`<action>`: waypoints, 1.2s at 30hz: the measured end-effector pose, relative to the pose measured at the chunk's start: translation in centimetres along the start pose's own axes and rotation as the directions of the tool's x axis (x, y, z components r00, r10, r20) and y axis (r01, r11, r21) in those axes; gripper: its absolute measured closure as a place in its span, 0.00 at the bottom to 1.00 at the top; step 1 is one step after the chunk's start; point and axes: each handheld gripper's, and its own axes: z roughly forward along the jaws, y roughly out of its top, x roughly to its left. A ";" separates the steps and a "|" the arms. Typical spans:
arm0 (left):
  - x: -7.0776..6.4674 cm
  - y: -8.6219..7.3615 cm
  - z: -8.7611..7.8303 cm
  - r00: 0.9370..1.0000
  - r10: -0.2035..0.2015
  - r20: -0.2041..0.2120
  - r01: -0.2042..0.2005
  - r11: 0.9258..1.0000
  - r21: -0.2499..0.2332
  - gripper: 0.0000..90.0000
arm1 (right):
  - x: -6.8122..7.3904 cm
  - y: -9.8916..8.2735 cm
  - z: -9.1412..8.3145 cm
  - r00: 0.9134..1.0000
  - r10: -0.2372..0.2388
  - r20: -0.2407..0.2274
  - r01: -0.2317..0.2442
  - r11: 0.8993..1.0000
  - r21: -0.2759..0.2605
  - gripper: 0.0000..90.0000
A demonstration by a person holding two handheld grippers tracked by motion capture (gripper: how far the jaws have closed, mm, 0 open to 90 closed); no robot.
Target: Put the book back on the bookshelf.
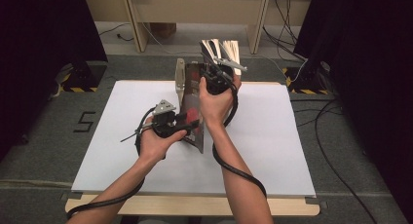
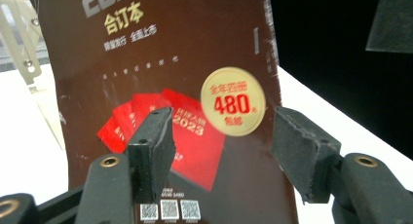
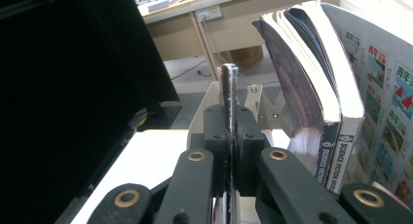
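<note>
While the right gripper (image 3: 231,151) clamps the brown magazine's (image 2: 160,78) top edge to keep it upright at frame centre on the surface (image 1: 272,136), the left gripper (image 2: 221,146) stands open before its cover, pads clear, beside the rack (image 1: 180,80).

Two grippers working: the left gripper (image 1: 187,121) at seven o'clock of the stand, the right gripper (image 1: 210,68) at twelve. One brown book (image 2: 160,78) between them, its cover carrying one gold sticker (image 2: 233,102) and three QR codes (image 2: 169,210) at six o'clock. One metal bookend (image 1: 180,80). At least two more books (image 3: 331,87) at three o'clock in the right gripper view. One white table (image 1: 272,136).
</note>
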 end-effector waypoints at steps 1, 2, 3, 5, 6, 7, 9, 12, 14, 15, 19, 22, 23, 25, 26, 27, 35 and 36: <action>-0.3 0.1 0.2 1.000 0.003 0.009 -0.003 1.000 -0.003 0.44 | 0.1 0.0 0.1 1.000 0.002 0.000 -0.002 1.000 0.002 0.97; -0.4 0.2 0.3 1.000 0.008 0.012 -0.008 1.000 -0.003 0.43 | 0.1 0.0 0.1 1.000 -0.004 0.002 0.004 1.000 0.001 0.97; -0.6 0.3 0.4 1.000 0.019 0.014 -0.018 1.000 -0.004 0.43 | 0.2 0.0 0.2 1.000 -0.002 0.002 0.002 1.000 0.002 0.97; -0.9 0.5 0.6 1.000 0.024 0.012 -0.024 1.000 -0.007 0.42 | 0.2 -0.1 0.2 1.000 -0.001 0.003 0.001 1.000 0.001 0.97; -1.1 0.6 0.7 0.999 0.033 0.004 -0.033 0.999 -0.005 0.42 | 0.3 -0.1 0.2 1.000 -0.005 0.004 0.005 1.000 0.000 0.97; -1.1 0.7 0.8 0.999 0.045 -0.010 -0.045 0.999 -0.001 0.41 | 0.3 -0.1 0.3 1.000 -0.013 0.009 0.013 1.000 -0.001 0.97; -1.2 0.8 1.2 0.998 0.063 -0.031 -0.063 0.998 0.006 0.40 | 0.5 -0.1 0.3 1.000 -0.013 0.011 0.013 1.000 -0.003 0.97; -1.4 1.1 1.7 0.995 0.086 -0.054 -0.085 0.996 0.013 0.40 | 0.5 -0.1 0.3 1.000 -0.014 0.018 0.014 1.000 -0.004 0.97; -1.5 1.2 2.1 0.993 0.092 -0.068 -0.091 0.996 0.019 0.40 | 0.6 -0.1 0.4 1.000 -0.015 0.021 0.015 1.000 -0.007 0.97; -1.6 1.2 2.3 0.992 0.096 -0.080 -0.094 0.995 0.025 0.40 | 0.7 -0.1 0.4 1.000 -0.013 0.020 0.013 1.000 -0.005 0.97; -1.7 1.2 2.8 0.989 0.090 -0.115 -0.085 0.995 0.046 0.43 | 0.9 0.0 0.3 1.000 -0.013 0.023 0.013 1.000 -0.005 0.97; -1.8 1.1 2.9 0.988 0.088 -0.127 -0.083 0.996 0.044 0.50 | 1.0 0.1 0.2 1.000 -0.011 0.018 0.012 1.000 -0.009 0.96; -1.8 1.1 2.9 0.988 0.082 -0.128 -0.077 0.996 0.042 0.53 | 1.1 0.1 0.1 1.000 -0.012 0.015 0.012 1.000 -0.011 0.96; -1.6 0.9 2.8 0.987 0.073 -0.142 -0.068 0.997 0.035 0.58 | 1.3 0.2 -0.1 1.000 -0.018 0.009 0.018 1.000 -0.017 0.97; -1.5 0.9 2.7 0.987 0.070 -0.146 -0.066 0.997 0.034 0.61 | 1.3 0.3 -0.2 1.000 -0.022 0.009 0.022 0.999 -0.023 0.97; -1.4 0.8 2.7 0.986 0.064 -0.152 -0.060 0.998 0.032 0.62 | 1.4 0.3 -0.3 1.000 -0.022 0.005 0.022 0.999 -0.024 0.97; -0.2 0.5 3.2 0.986 0.007 -0.165 0.004 0.998 0.063 0.75 | 2.6 -0.1 -0.3 0.998 -0.065 -0.020 0.065 0.998 -0.009 0.96; 0.0 0.4 3.3 0.986 0.002 -0.169 0.010 0.998 0.069 0.77 | 2.7 -0.2 -0.2 0.997 -0.071 -0.018 0.071 0.997 -0.008 0.97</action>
